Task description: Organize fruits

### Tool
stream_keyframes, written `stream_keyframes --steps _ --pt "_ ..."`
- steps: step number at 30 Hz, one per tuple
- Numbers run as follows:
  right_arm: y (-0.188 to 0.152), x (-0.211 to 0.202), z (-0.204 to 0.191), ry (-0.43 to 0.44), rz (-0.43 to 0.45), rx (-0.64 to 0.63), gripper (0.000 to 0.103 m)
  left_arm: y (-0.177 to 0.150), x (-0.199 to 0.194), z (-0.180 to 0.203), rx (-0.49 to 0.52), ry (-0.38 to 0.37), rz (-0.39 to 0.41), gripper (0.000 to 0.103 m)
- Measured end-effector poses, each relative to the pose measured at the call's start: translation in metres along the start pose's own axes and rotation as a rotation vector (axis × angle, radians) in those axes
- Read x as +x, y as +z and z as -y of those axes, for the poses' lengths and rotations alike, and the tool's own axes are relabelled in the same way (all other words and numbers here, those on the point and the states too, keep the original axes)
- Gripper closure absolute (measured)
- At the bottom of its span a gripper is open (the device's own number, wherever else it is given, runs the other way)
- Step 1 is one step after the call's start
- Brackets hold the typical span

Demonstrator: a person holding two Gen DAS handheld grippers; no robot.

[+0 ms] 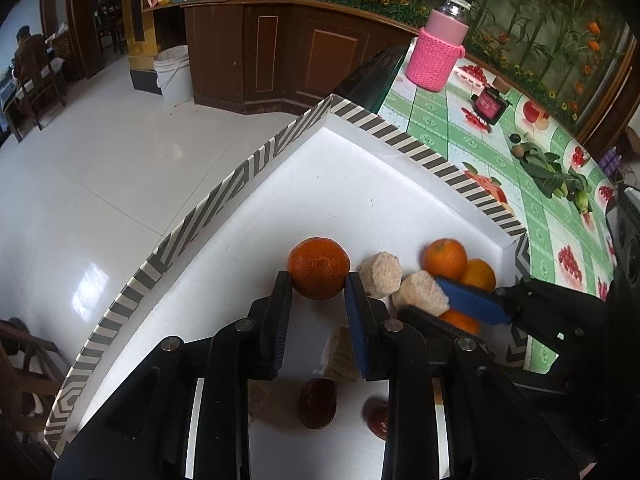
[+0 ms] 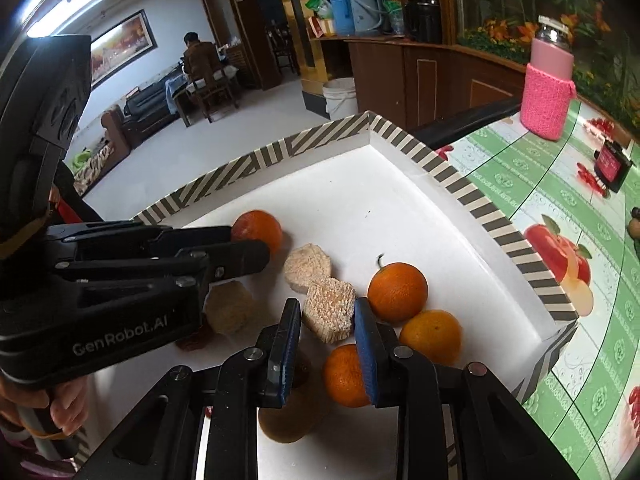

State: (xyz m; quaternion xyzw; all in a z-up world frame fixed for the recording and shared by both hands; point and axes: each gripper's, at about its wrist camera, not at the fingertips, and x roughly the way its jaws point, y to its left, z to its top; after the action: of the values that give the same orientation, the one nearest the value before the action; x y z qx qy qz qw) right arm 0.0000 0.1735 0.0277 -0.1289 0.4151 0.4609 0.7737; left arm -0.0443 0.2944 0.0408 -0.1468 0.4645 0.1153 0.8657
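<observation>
A white tray with a striped rim point(image 1: 280, 148) point(image 2: 400, 136) holds the fruit. My left gripper point(image 1: 318, 282) point(image 2: 244, 248) is shut on an orange point(image 1: 319, 267) point(image 2: 258, 229) at its fingertips. My right gripper point(image 2: 327, 312) point(image 1: 452, 292) is open around a beige hexagonal cake point(image 2: 330, 309) point(image 1: 420, 294); whether the pads touch it is unclear. Three oranges point(image 2: 397, 292) point(image 2: 431, 336) point(image 2: 344, 376) cluster to its right. A brown kiwi point(image 2: 290, 420) lies under the right gripper. Two dark red dates point(image 1: 317, 403) point(image 1: 378, 420) lie under the left gripper.
Two more beige cakes point(image 2: 308, 267) point(image 2: 230, 307) lie in the tray. On the green fruit-print tablecloth point(image 1: 432, 120) stand a pink bottle point(image 1: 438, 46) and a small dark box point(image 1: 490, 102), with leafy greens point(image 1: 552, 172) beyond. The tray's left rim overhangs the floor.
</observation>
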Motion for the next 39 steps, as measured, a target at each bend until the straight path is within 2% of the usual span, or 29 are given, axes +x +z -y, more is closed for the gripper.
stream_keyframes --steps 6,8,10,16,21,23,29,39 --pt "-0.005 -0.011 0.003 0.016 0.017 0.032 0.074 -0.001 -0.005 0.002 0.012 0.033 0.023 0.074" --pt "-0.01 -0.021 0.004 0.011 0.032 0.039 0.074 -0.003 -0.009 0.004 0.017 0.038 0.037 0.055" --pt "-0.014 -0.031 0.005 0.017 0.054 0.057 0.074 -0.005 -0.016 0.005 0.017 0.043 0.066 0.049" --pt "-0.031 -0.066 0.01 -0.033 0.147 0.109 0.074 -0.018 -0.041 0.02 0.038 0.074 0.173 0.049" --pt "-0.041 -0.086 0.013 -0.114 0.193 0.134 0.074 -0.033 -0.062 0.037 0.072 0.105 0.275 0.049" --pt "-0.045 -0.092 0.015 -0.121 0.208 0.155 0.074 -0.041 -0.067 0.046 0.098 0.127 0.299 0.049" --pt "-0.059 -0.106 0.011 -0.168 0.236 0.177 0.074 -0.059 -0.072 0.054 0.072 0.089 0.3 0.049" --pt "-0.073 -0.114 0.007 -0.186 0.249 0.183 0.074 -0.078 -0.092 0.061 0.063 0.115 0.361 0.049"
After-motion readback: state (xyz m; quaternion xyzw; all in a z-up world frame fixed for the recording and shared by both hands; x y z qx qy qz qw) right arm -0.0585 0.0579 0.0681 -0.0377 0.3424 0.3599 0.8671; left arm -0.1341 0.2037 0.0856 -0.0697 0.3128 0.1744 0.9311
